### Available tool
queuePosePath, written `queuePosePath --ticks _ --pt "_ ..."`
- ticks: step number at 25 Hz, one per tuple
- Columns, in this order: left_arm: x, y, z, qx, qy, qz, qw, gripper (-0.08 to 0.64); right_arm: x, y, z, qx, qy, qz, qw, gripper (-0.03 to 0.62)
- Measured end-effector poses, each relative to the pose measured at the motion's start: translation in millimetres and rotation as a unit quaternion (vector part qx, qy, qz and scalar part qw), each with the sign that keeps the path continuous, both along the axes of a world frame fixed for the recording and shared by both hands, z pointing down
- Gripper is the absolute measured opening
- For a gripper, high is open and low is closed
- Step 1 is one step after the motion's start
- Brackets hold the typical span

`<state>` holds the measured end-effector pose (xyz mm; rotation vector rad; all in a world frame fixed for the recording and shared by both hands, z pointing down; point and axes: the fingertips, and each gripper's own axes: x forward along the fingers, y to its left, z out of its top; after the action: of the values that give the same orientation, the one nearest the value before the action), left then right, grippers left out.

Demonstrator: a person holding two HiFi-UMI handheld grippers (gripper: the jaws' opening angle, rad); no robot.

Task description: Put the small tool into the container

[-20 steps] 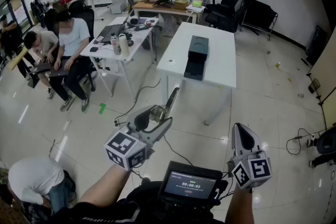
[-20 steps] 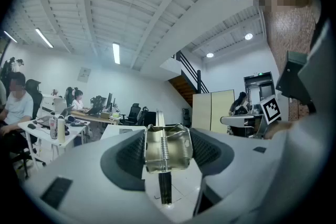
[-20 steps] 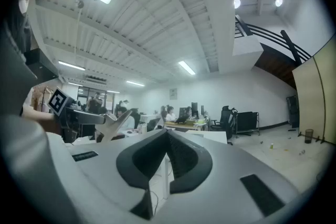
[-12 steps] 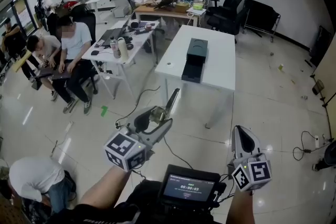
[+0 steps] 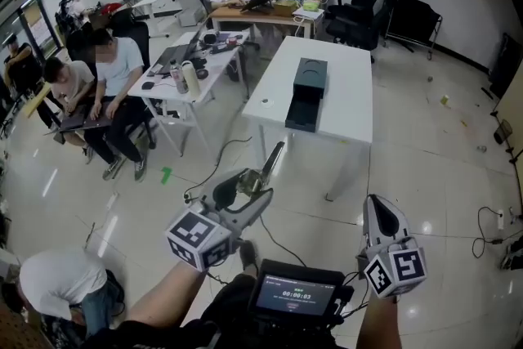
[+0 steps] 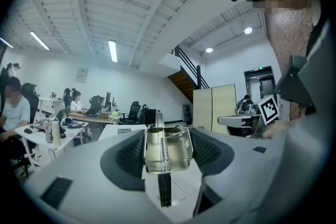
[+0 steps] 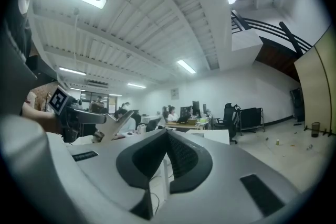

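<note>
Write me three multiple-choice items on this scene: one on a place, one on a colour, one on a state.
1. The black container stands
A. on the floor
B. on the white table
C. on an office chair

2. The small tool is
A. silvery metal
B. red
C. green

3. The right tongs are
A. wide open
B. shut on a cable
C. shut with nothing between them

Answers:
1 B: the head view shows it on the tabletop ahead.
2 A: it shines as bare metal in the left tongs, which grip it.
3 C: the right gripper view shows them closed together with nothing in them.
</note>
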<state>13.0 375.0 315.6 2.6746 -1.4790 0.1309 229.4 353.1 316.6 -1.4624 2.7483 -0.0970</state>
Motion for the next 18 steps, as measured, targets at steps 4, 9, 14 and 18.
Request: queuePosePath --ticks 4,9,14,18 --pt "-25.4 -48.7 -2.3 0.008 0.000 0.019 0.9998 0.279 -33.7 -46.6 0.0 -0.002 0.008 0.006 1.000 0.003" --pt "-69.2 -103.7 4.0 0.015 0.014 0.033 0.9992 0.279 -87.3 -100.6 2.4 0.003 0.016 0.008 1.000 0.003" --pt "-147.2 -194.0 -15.7 0.027 0.018 0.046 0.9984 0.279 -165.7 -190.8 -17.4 0.008 0.019 0.021 1.000 0.003" --pt "-185.8 -240.4 -17.8 0.014 0.032 0.064 0.9974 0.279 -203.6 -238.8 -25.1 0.009 0.024 0.036 0.999 0.003"
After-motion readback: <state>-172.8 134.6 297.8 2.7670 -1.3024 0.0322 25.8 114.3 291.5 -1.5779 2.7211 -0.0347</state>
